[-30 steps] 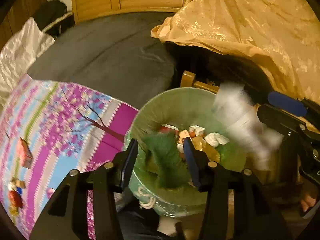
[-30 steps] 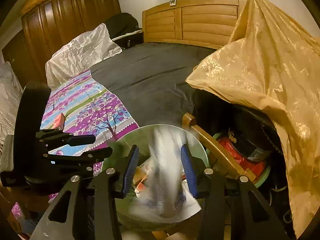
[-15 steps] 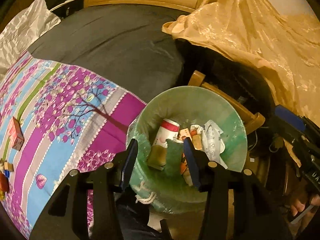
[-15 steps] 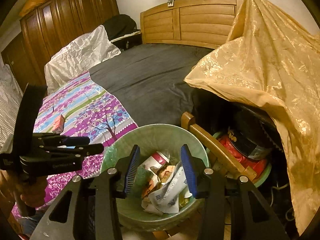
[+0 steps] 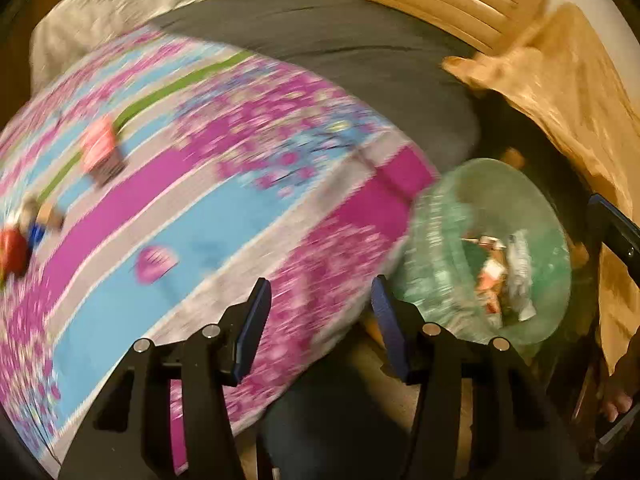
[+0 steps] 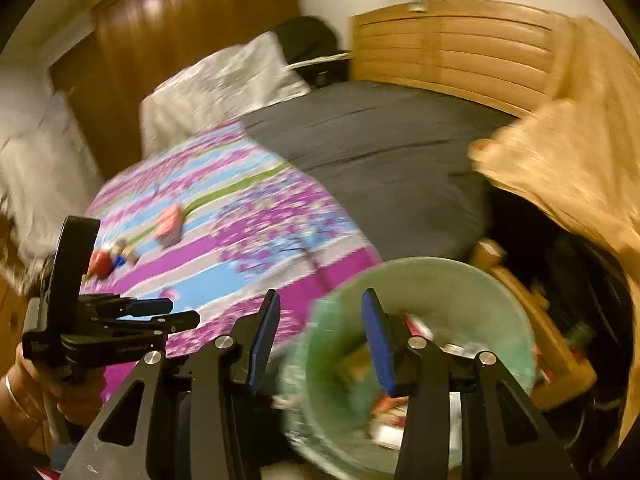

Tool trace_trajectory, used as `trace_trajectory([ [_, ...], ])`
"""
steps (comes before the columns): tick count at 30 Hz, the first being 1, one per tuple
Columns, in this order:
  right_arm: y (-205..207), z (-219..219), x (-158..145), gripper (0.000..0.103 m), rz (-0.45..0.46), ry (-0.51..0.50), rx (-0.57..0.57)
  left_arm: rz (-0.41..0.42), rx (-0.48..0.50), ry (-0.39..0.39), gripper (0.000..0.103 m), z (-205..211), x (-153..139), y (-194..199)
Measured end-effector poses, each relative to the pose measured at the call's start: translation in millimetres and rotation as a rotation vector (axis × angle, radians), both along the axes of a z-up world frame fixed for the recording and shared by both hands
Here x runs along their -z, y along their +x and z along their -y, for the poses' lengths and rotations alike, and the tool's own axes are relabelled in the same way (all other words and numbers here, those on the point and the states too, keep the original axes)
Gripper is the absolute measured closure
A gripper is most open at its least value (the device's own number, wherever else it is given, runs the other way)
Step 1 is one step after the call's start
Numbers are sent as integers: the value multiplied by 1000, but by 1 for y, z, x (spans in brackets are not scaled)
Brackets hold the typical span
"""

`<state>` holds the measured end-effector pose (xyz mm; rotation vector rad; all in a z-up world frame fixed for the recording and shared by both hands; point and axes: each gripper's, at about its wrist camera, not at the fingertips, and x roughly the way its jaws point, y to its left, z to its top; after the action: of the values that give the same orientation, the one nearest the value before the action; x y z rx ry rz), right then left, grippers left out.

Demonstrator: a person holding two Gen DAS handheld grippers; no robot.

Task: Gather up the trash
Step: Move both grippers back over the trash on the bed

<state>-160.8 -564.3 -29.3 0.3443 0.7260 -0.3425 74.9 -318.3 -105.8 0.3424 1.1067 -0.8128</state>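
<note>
A green-lined trash bin (image 5: 532, 208) stands beside the bed and holds several wrappers and a can; it also shows in the right wrist view (image 6: 460, 280). My left gripper (image 5: 320, 304) is open and empty over the flowered blanket's edge, left of the bin. My right gripper (image 6: 318, 320) is open and empty at the bin's left rim. On the blanket lie a pink carton (image 5: 98, 150), also in the right wrist view (image 6: 170, 222), and a red piece with small bits (image 5: 14, 248), also in the right wrist view (image 6: 102, 262). Both views are blurred.
The flowered blanket (image 5: 208, 216) covers the near bed; a grey sheet (image 6: 380, 152) lies beyond, then a wooden headboard (image 6: 452, 48). A gold cloth (image 5: 568, 92) drapes over things right of the bin. A wooden chair frame (image 6: 532, 304) stands behind the bin.
Both grippers let their trash fall into the bin, then swung left toward the blanket. The bin has shifted right in both views, and the carton and red piece have come closer.
</note>
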Motion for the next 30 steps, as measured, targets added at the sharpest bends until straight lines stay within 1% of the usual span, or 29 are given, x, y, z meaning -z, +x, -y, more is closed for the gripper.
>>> trace_trajectory([
  [1,8,-8,0,58,-5,-7,-21,-9,-26,-1,53,-13,3,7],
  [4,50,-48,2,58,-26,-30,-139,-35,-103,-6,53,-54,12,26],
  [7,82,-83,4,58,-40,-48,-232,-56,-171,-13,53,-95,19,43],
  [10,117,-119,9,58,-57,-49,-327,-80,-244,-21,53,-136,27,57],
  [13,155,-154,18,58,-79,-29,-408,-91,-313,-24,53,-177,34,70],
  [17,190,-188,31,58,-95,17,-487,-104,-413,-30,53,-232,43,86],
  [19,214,-207,39,58,-106,42,-535,-112,-454,-36,53,-253,45,94],
  [21,232,-223,47,58,-112,47,-576,-114,-486,-44,53,-277,42,108],
  [23,252,-243,52,58,-106,59,-634,-94,-500,-51,53,-295,35,123],
  [26,279,-272,63,58,-99,69,-706,-34,-510,-57,53,-319,16,157],
  [28,292,-286,71,58,-104,66,-732,13,-524,-56,53,-336,-1,189],
  [30,308,-302,80,58,-109,72,-758,45,-508,-59,53,-343,-13,212],
])
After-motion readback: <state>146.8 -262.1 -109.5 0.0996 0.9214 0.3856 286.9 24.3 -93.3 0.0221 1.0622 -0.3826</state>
